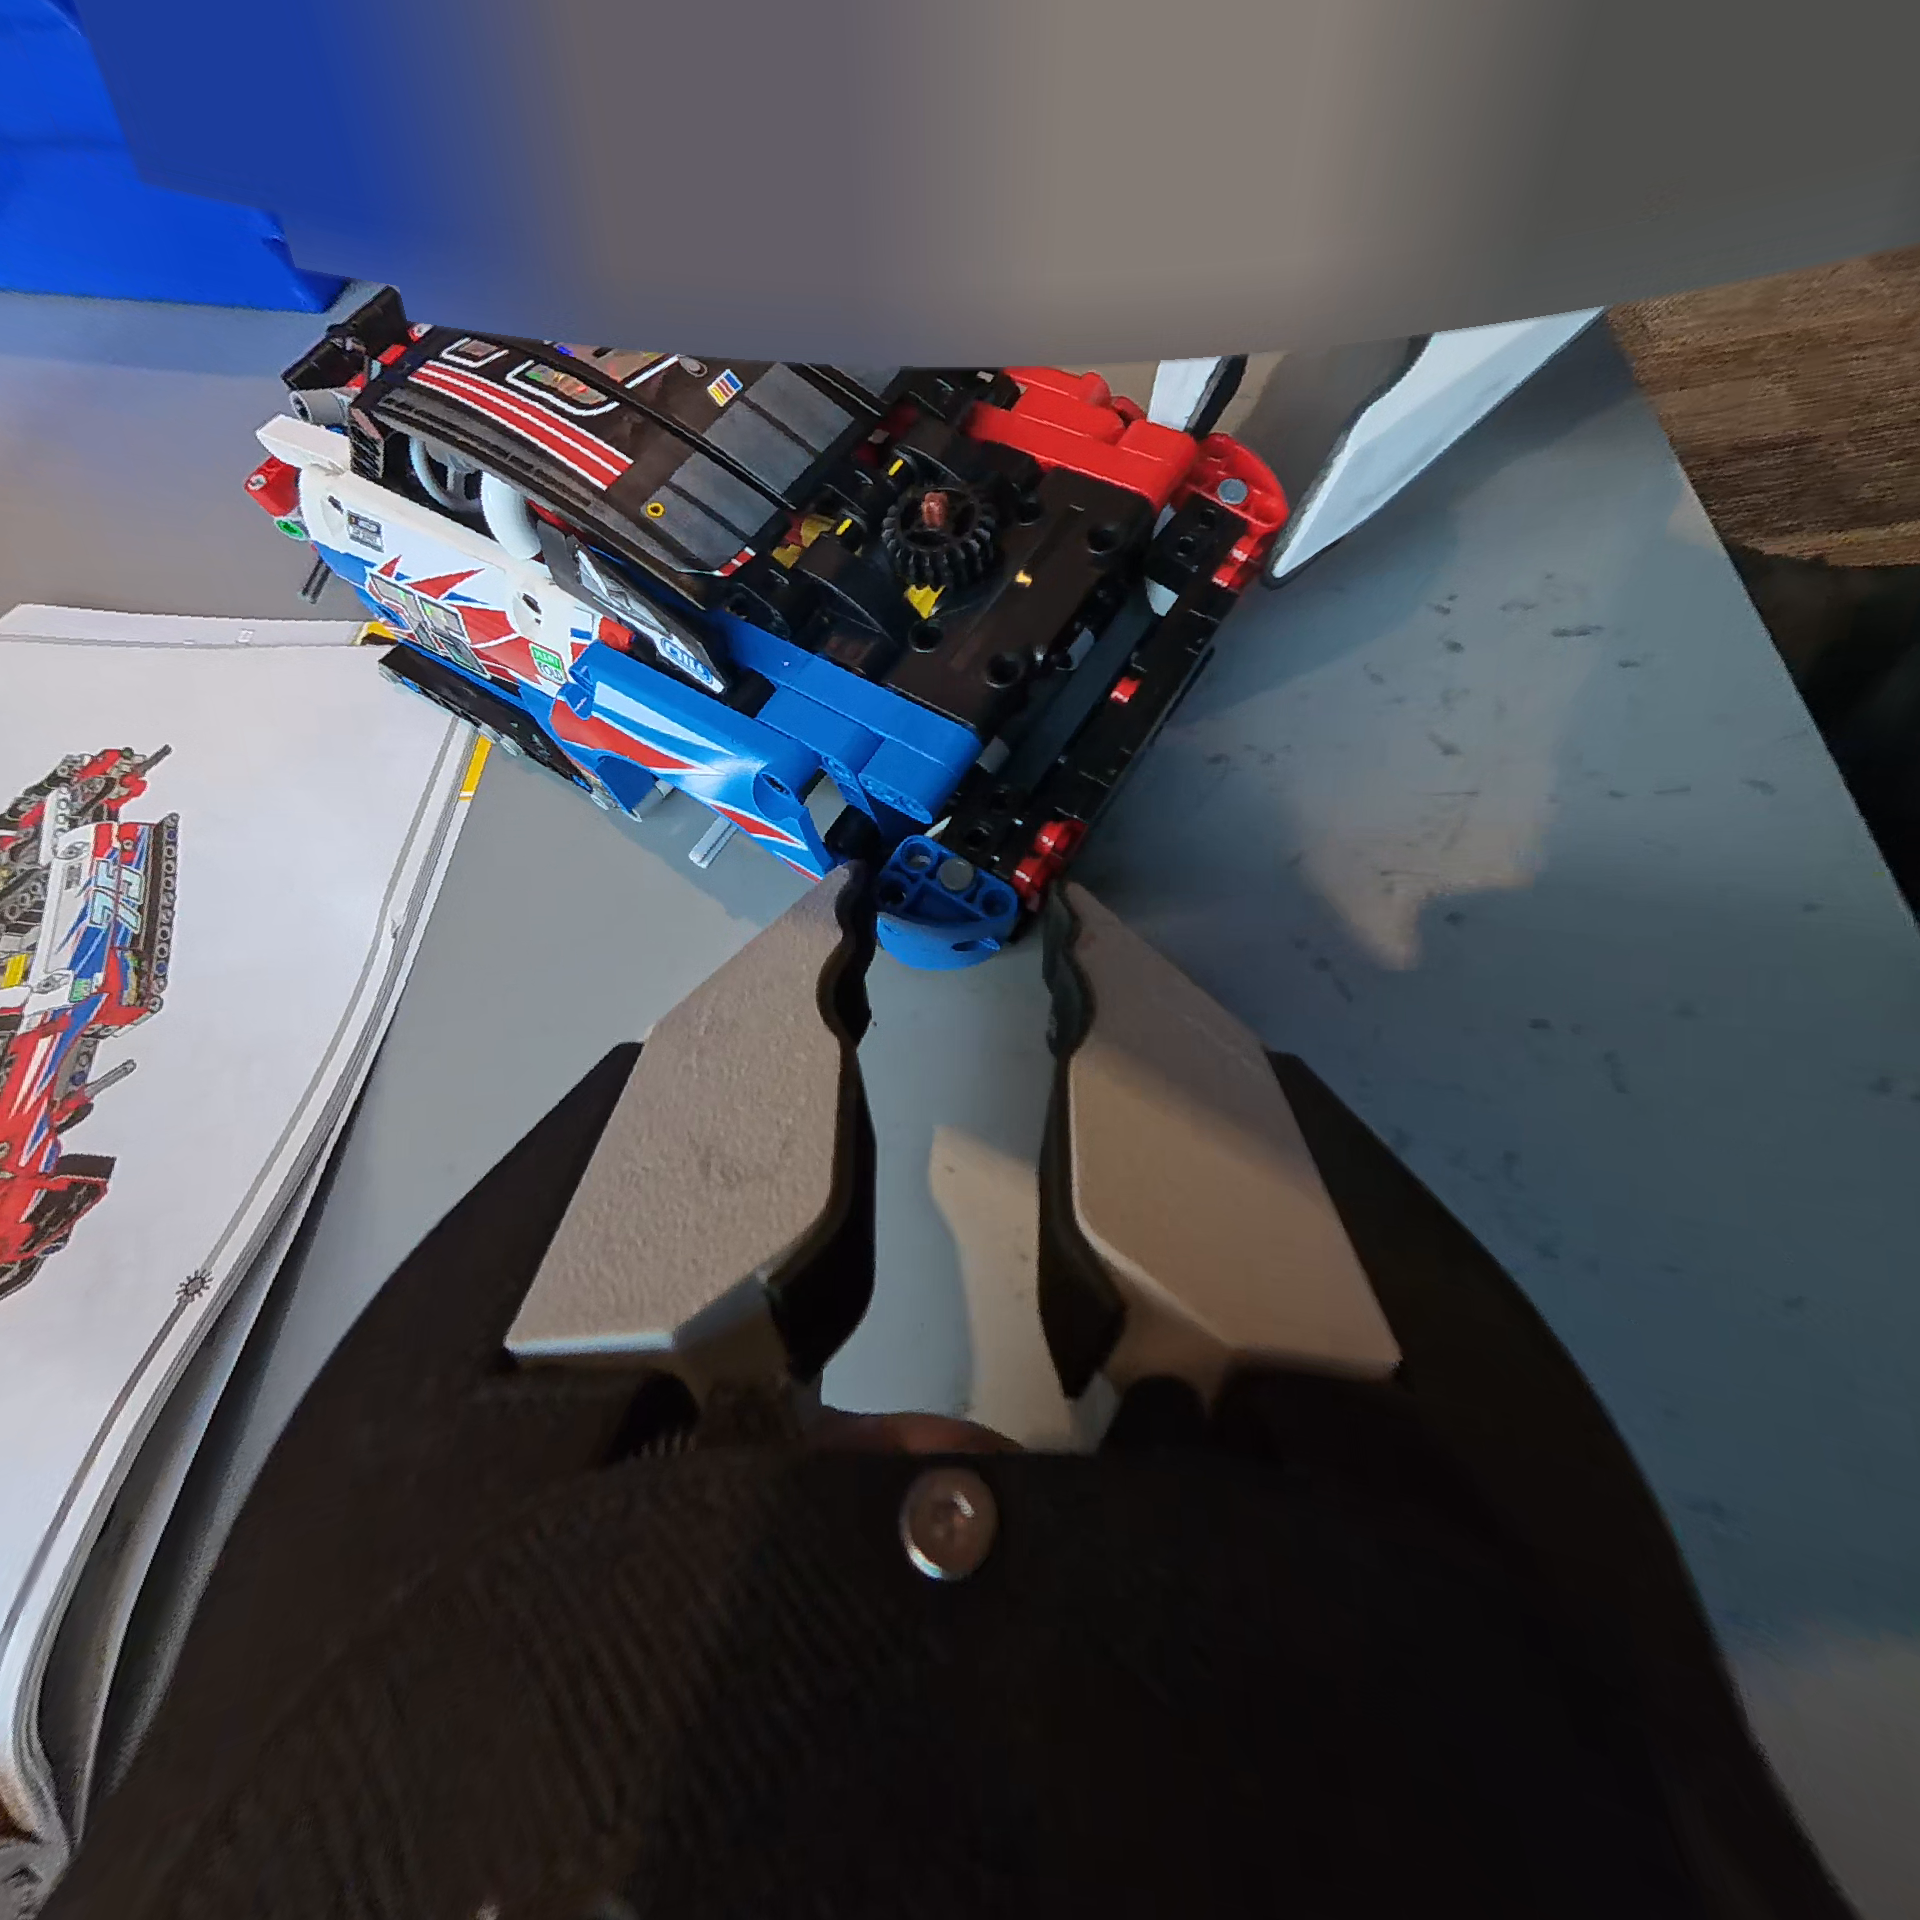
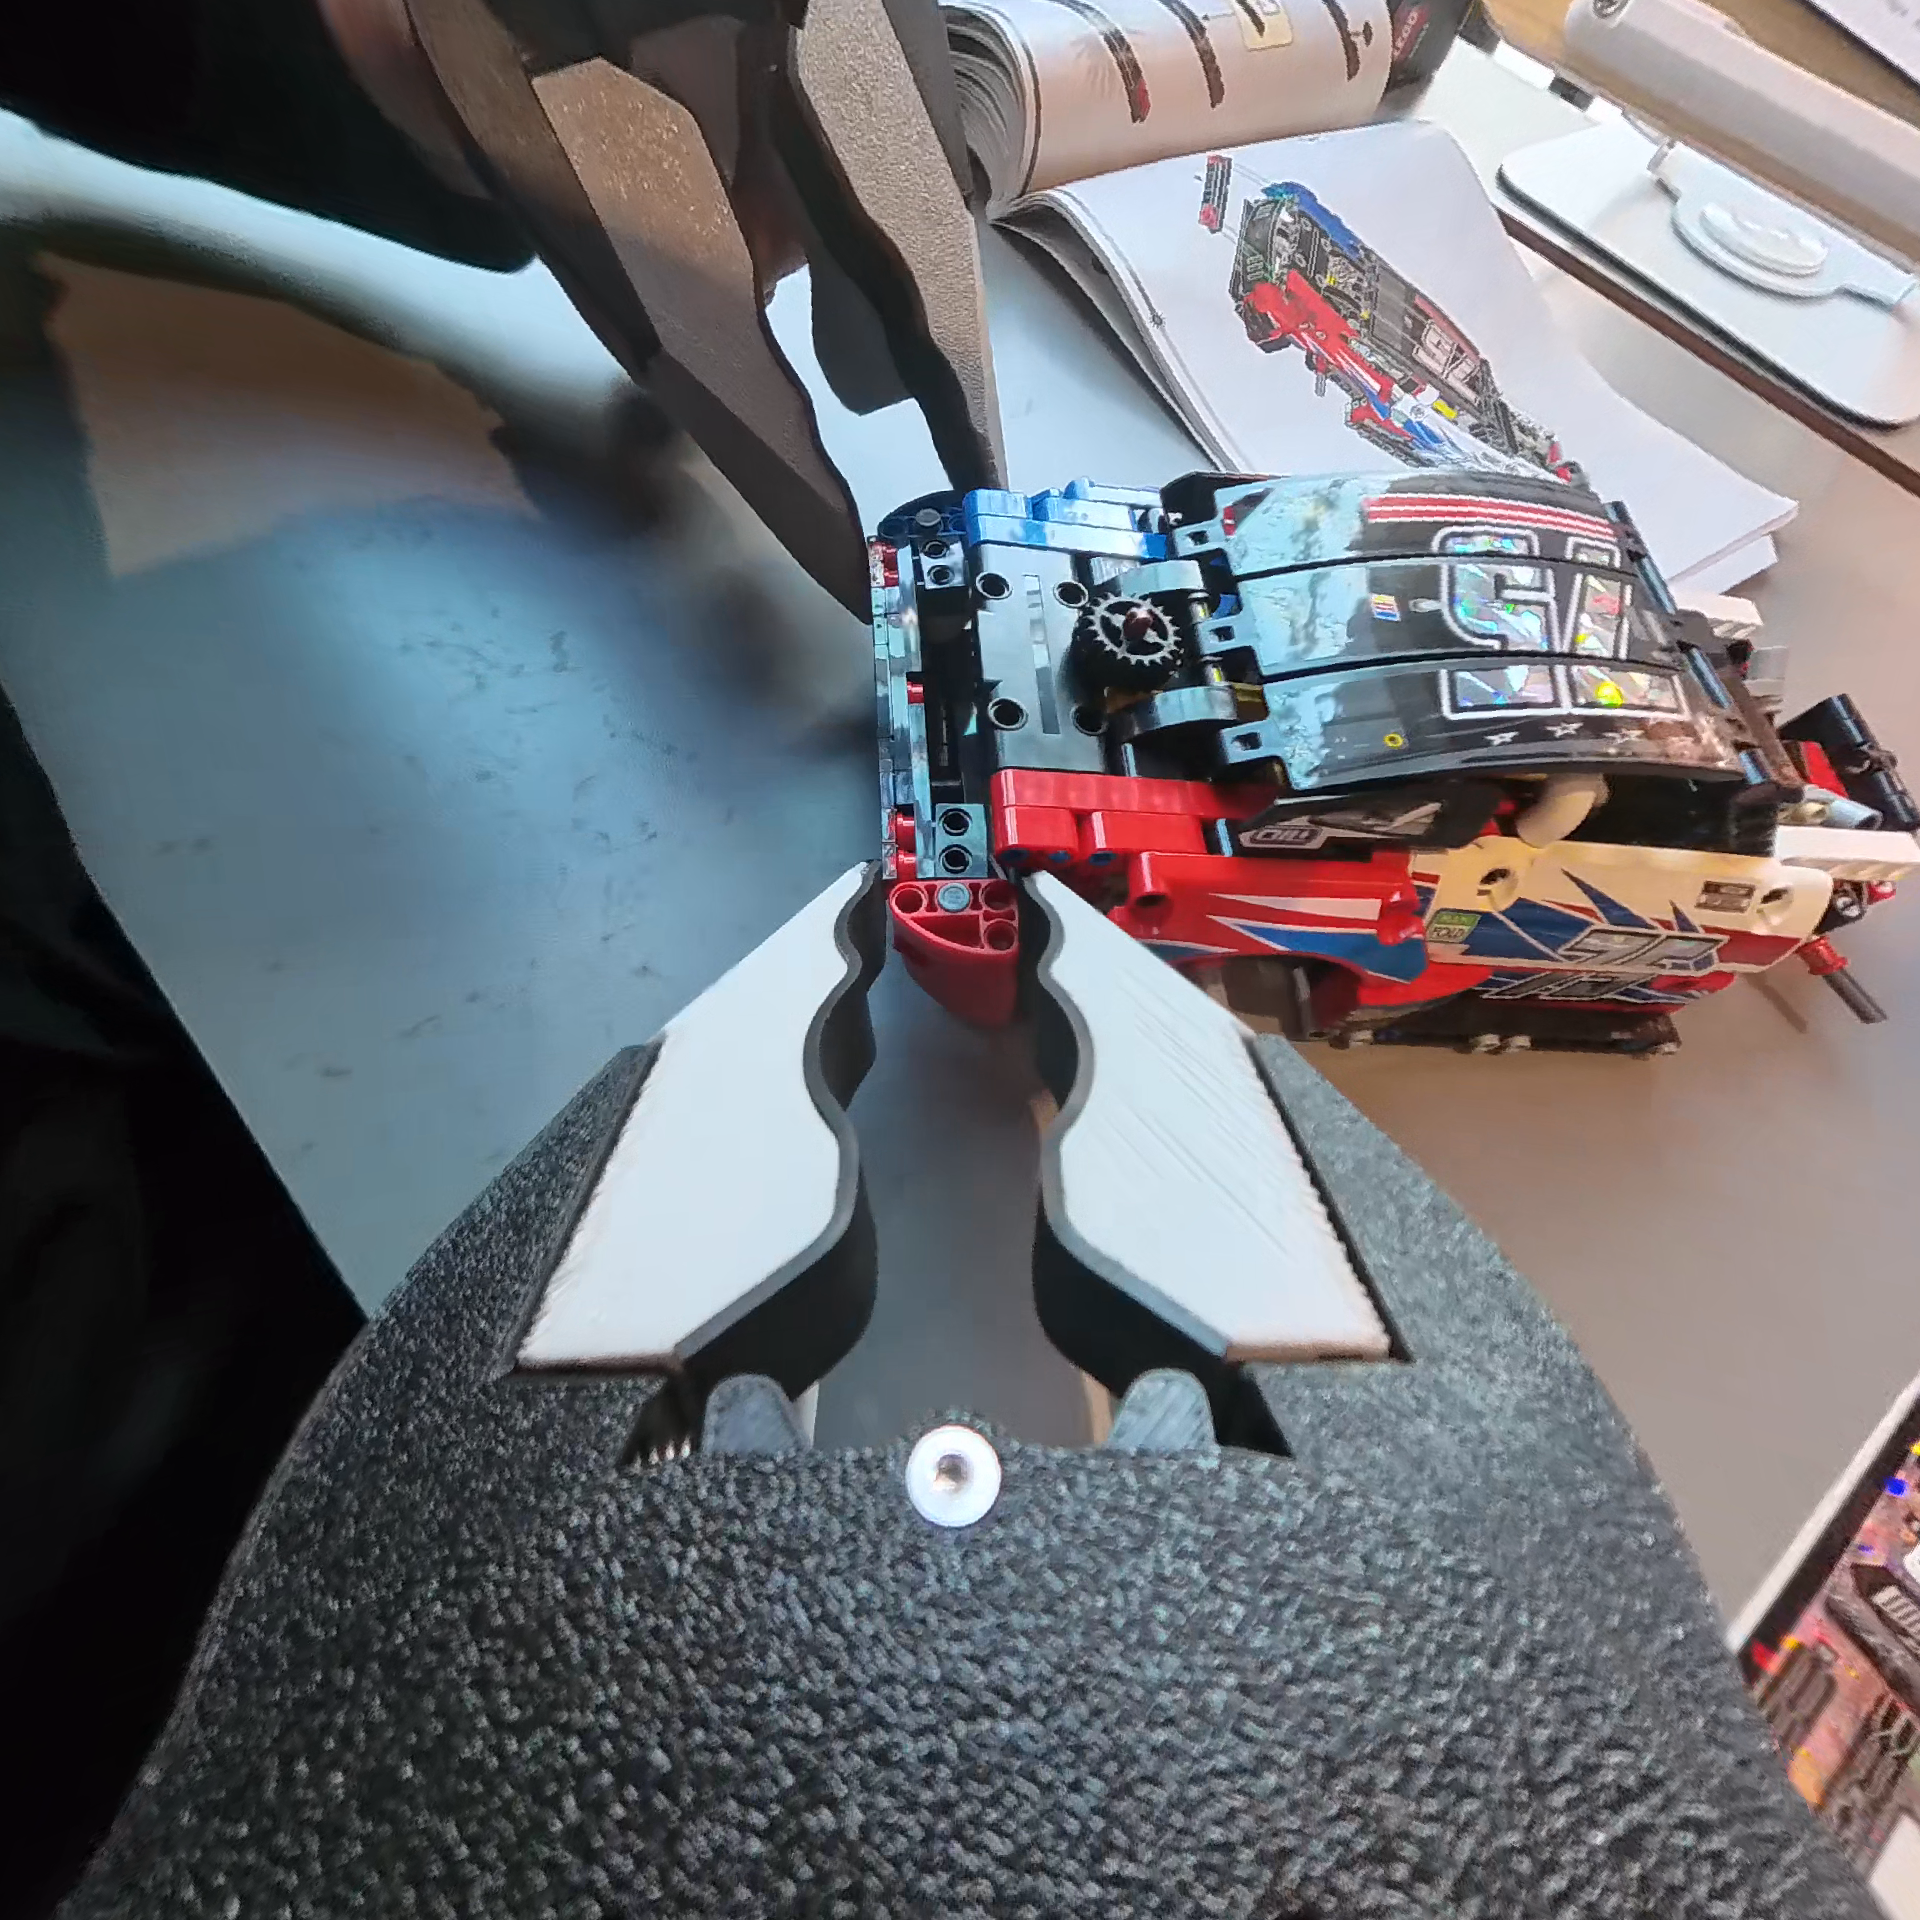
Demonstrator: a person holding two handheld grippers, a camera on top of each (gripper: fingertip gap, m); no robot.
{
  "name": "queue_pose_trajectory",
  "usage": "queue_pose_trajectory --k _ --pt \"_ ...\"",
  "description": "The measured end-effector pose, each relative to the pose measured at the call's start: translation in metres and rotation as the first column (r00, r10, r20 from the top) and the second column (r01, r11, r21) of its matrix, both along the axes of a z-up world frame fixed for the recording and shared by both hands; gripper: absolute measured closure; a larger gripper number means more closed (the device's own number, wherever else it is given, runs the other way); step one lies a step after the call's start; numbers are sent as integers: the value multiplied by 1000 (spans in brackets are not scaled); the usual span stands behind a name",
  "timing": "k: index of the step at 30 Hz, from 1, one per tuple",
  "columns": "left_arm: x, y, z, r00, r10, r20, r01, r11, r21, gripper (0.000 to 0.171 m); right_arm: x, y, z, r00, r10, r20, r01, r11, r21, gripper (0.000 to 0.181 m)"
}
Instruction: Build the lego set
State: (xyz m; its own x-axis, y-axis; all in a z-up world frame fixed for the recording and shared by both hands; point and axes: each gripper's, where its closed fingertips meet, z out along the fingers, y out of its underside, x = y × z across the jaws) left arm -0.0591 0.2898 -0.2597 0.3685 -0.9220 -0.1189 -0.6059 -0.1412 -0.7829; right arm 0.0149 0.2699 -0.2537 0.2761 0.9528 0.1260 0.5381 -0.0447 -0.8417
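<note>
A lego race car [image 1: 727, 582] in black, blue, red and white stands on the grey table with its open rear end toward me; a black gear [image 1: 935, 530] sits on top. My left gripper [image 1: 954, 888] is shut on the car's blue rear corner piece [image 1: 940, 920]. My right gripper [image 2: 951, 878] is shut on the red rear corner piece [image 2: 956, 935] on the other side of the car [image 2: 1351, 727]. In the right wrist view the left gripper's fingers [image 2: 727, 343] reach down to the blue corner.
An open instruction booklet [image 1: 208, 935] lies left of the car, and also shows behind it in the right wrist view [image 2: 1351, 312]. A blue object [image 1: 104, 208] is far left. A white stand [image 2: 1714, 239] is at the back right. A colourful box [image 2: 1849, 1662] lies at the right edge. Left tips to right tips: about 9 cm. The right tips stand about 5 cm off the black gear [image 1: 935, 530]. The right camera catches it too, in the right wrist view [image 2: 1123, 603].
</note>
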Motion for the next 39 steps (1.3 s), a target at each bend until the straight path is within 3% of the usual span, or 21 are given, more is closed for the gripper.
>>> queue_pose_trajectory --k 4,11,19,25,28,34,39 --pt "1 -1 1 999 16 43 -14 999 -42 142 0 0 0 999 -3 -35 -1 995 -98 157" --pt "-3 2 2 1000 2 -7 -1 990 143 139 0 1 0 999 0 -38 -3 995 -97 156" --pt "-7 0 12 980 -84 -178 140 932 335 148 0 2 1 999 0 -38 -4 996 -94 156" --pt "-8 -1 15 984 -99 -150 139 950 279 147 -1 2 1 999 -10 -38 7 995 -97 156" --pt "-8 -7 20 982 -139 -128 169 950 262 155 -1 2 1 999 -10 -38 7 995 -98 156" --pt "-2 -10 12 954 -224 -199 267 937 226 150 -1 2 1 999 -9 -39 5 995 -100 156" --pt "3 -8 12 926 -271 -262 334 913 236 156 -1 3 1 999 -9 -39 5 995 -100 156"
